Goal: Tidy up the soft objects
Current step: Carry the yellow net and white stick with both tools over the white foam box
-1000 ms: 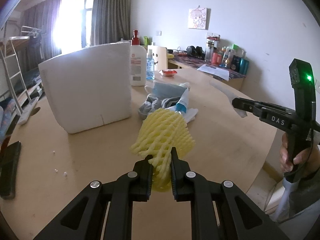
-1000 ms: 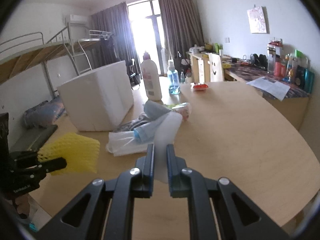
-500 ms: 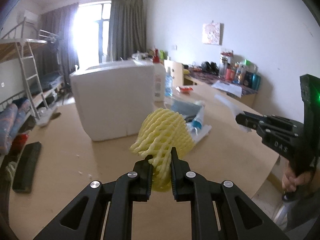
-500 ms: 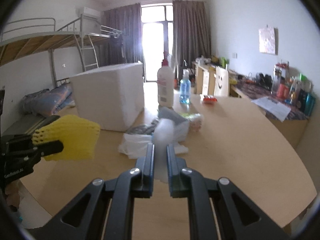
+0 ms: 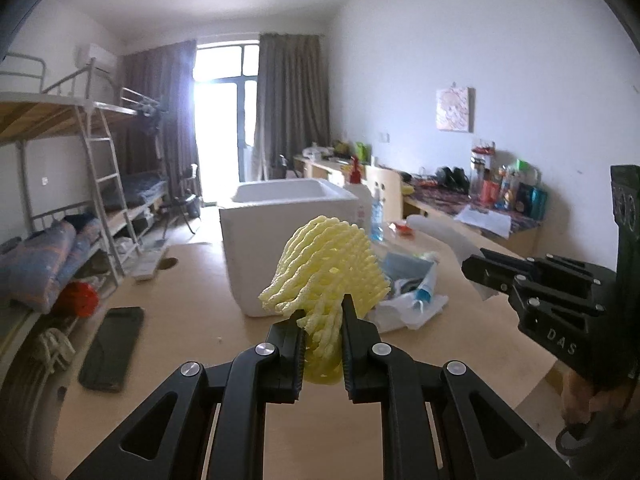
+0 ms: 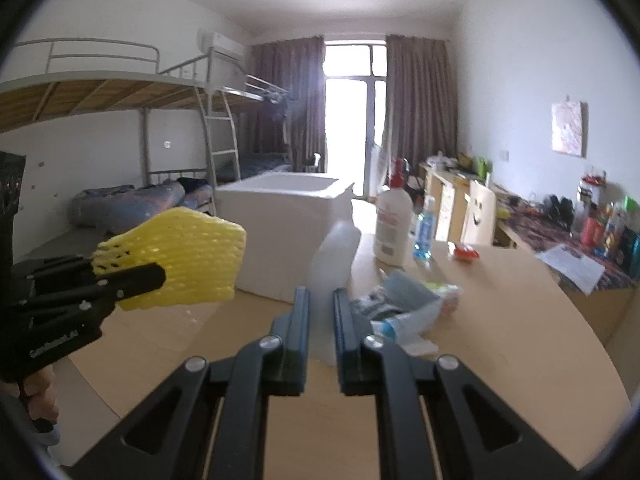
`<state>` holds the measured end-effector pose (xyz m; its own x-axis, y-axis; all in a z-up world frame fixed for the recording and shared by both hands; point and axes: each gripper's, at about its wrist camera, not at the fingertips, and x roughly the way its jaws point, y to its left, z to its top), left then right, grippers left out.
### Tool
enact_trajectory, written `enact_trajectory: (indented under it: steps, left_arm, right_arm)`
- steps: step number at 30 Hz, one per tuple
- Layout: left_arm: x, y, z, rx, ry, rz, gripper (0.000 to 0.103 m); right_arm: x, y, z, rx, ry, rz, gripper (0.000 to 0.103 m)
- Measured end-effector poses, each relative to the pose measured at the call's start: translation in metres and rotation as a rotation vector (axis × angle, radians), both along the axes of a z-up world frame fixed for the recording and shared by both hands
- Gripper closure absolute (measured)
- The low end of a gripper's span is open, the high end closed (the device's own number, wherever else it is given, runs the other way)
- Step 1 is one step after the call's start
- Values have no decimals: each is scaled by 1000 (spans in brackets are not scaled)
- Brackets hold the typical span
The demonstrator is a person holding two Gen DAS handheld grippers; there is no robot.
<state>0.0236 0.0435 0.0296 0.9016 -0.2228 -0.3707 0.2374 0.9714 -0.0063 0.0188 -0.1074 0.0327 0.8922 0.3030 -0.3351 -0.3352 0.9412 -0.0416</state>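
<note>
My left gripper (image 5: 322,316) is shut on a yellow foam net sleeve (image 5: 328,268) and holds it in the air above the table; the sleeve also shows in the right wrist view (image 6: 180,260). My right gripper (image 6: 321,300) is shut on a translucent white foam sheet (image 6: 334,264), also lifted; the sheet shows in the left wrist view (image 5: 444,240). An open white foam box (image 5: 288,240) stands on the round wooden table (image 5: 200,288), beyond both grippers. A pile of soft items (image 6: 408,300), with a blue cloth, a white bag and a tube, lies right of the box.
A white pump bottle (image 6: 392,224), a blue spray bottle (image 6: 424,232) and a red packet (image 6: 466,254) stand behind the pile. A black phone (image 5: 112,348) lies near the table's left edge. A bunk bed (image 6: 140,128) and a cluttered desk (image 6: 560,224) flank the table.
Both grippers have risen with their loads, so I now see over the box's rim into its open top. The two grippers have come closer to each other.
</note>
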Motion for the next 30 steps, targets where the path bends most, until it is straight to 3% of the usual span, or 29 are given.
enact_trajectory:
  steps: [13, 30]
  left_arm:
    - [-34, 31, 12, 7, -105, 263, 87]
    - [-29, 35, 11, -5, -99, 286, 87]
  right_arm:
    - [-13, 37, 9, 8, -48, 113, 89]
    - [-18, 38, 14, 26, -46, 98, 89]
